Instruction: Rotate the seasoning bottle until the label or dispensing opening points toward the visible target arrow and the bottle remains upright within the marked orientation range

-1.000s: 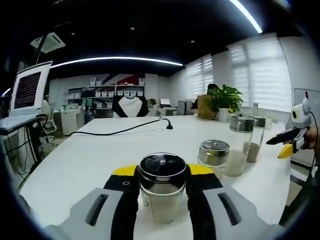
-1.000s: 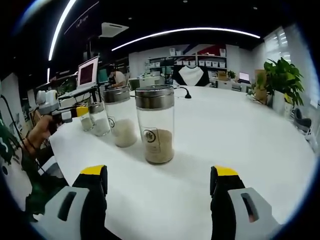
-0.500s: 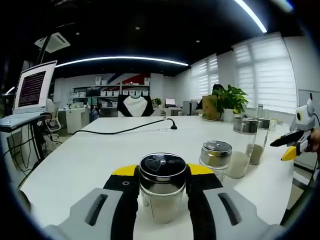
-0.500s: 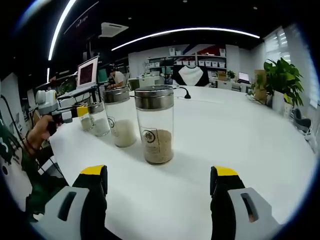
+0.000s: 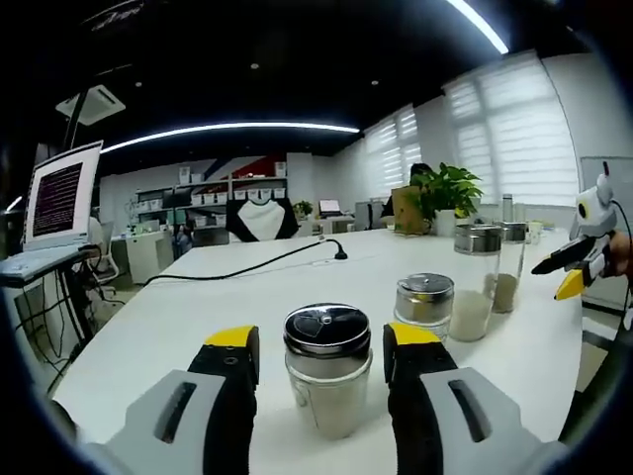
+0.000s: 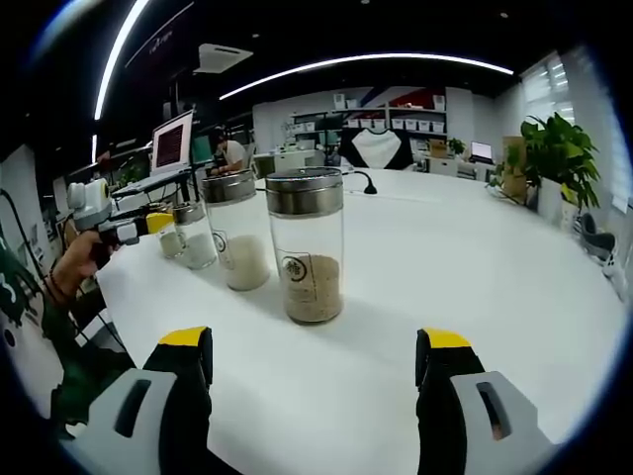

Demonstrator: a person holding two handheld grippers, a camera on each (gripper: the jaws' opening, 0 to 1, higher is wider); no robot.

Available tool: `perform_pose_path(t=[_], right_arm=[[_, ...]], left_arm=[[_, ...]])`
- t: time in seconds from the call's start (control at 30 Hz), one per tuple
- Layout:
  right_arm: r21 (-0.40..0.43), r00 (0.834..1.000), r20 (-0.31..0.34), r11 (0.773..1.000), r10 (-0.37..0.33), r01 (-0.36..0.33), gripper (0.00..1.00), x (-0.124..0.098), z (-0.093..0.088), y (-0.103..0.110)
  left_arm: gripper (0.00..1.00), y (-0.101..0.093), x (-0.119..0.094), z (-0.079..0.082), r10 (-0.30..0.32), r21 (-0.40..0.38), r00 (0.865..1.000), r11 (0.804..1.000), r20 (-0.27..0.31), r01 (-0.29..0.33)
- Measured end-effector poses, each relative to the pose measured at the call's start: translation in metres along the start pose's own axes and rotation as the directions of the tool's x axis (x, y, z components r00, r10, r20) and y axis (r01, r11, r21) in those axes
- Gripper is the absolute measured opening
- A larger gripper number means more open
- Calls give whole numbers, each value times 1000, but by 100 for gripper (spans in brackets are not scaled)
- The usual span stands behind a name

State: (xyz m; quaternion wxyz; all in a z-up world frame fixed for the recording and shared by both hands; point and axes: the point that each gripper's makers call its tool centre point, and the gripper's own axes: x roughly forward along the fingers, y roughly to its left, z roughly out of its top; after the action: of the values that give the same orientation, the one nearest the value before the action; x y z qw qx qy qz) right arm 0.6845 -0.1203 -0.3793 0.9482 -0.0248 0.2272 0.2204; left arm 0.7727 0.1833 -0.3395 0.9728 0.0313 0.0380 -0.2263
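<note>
A small glass seasoning bottle (image 5: 328, 381) with a steel shaker lid and pale powder stands upright on the white table (image 5: 168, 317). My left gripper (image 5: 321, 341) is open, one yellow-tipped jaw on each side of it with a small gap. Beyond it stand another small bottle (image 5: 423, 302) and two tall ones (image 5: 475, 282). In the right gripper view, a tall bottle of brown seasoning (image 6: 309, 247) is nearest, its logo facing me. My right gripper (image 6: 315, 346) is open, short of it. The left gripper (image 6: 124, 228) shows at the row's far end.
A black cable (image 5: 247, 259) runs across the far table. A laptop (image 5: 59, 198) sits raised at the left and a potted plant (image 5: 445, 193) at the back right. The person's hand holds the right gripper (image 5: 574, 262) past the tall bottles.
My left gripper's jaws have spread apart and let go of the small bottle, which stays upright. The right gripper has not moved.
</note>
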Motion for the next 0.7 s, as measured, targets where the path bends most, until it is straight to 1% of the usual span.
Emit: perform_pose_path(t=[0.03, 0.1, 0.13, 0.2, 0.27, 0.3, 0.37, 0.4, 0.43, 0.47, 0.5, 0.53, 0.57, 0.6, 0.63, 0.7], right_arm=[[1, 1000, 0, 1000, -1, 1, 86, 0, 0, 0], [1, 1000, 0, 1000, -1, 1, 86, 0, 0, 0], [0, 1000, -1, 1000, -1, 1, 86, 0, 0, 0], [4, 1000, 0, 1000, 0, 0, 86, 1, -1, 0], [11, 1000, 5, 1000, 6, -6, 86, 1, 0, 1], [11, 1000, 4, 1000, 7, -7, 86, 2, -1, 2], [4, 1000, 0, 1000, 6, -6, 86, 2, -1, 2], [3, 1000, 1, 1000, 7, -7, 86, 2, -1, 2], [3, 1000, 4, 1000, 10, -10, 86, 2, 0, 3], [4, 1000, 5, 1000, 12, -12, 86, 3, 0, 3], [4, 1000, 2, 1000, 12, -12, 86, 3, -1, 3], [2, 1000, 0, 1000, 10, -10, 86, 3, -1, 3], [1, 1000, -1, 1000, 8, -8, 86, 3, -1, 3], [1, 1000, 1, 1000, 7, -7, 86, 2, -1, 3], [2, 1000, 3, 1000, 7, -7, 86, 2, 0, 3], [-1, 1000, 4, 1000, 8, -8, 86, 2, 0, 4]], left_arm=[[53, 1, -1, 0, -4, 6, 1000, 1000, -2, 4], [54, 1, -4, 2, -17, 75, 1000, 997, -7, 17], [53, -1, -4, 4, -32, 86, 999, 996, 1, 32], [53, -4, -6, 9, -84, 99, 996, 992, 11, 82], [53, -7, -6, 9, -148, 118, 989, 982, -4, 148], [53, -6, -5, 9, -188, 112, 982, 976, -12, 188], [53, -2, -5, 14, -221, 80, 975, 972, 3, 220], [54, -4, -5, 16, -271, 68, 963, 961, 14, 269], [53, -4, -6, 15, -302, 47, 953, 953, 8, 301], [53, -3, -6, 15, -321, 40, 947, 946, -3, 321], [53, -2, -6, 13, -336, 49, 942, 940, -19, 337], [53, -5, -6, 5, -368, 47, 927, 927, -73, 371], [53, -6, -6, 3, -376, 52, 922, 923, -90, 381], [53, -7, -5, 4, -384, 71, 920, 918, -82, 389], [53, -10, -4, 7, -405, 85, 912, 908, -59, 409], [54, -15, -4, 9, -447, 69, 892, 890, -61, 451]])
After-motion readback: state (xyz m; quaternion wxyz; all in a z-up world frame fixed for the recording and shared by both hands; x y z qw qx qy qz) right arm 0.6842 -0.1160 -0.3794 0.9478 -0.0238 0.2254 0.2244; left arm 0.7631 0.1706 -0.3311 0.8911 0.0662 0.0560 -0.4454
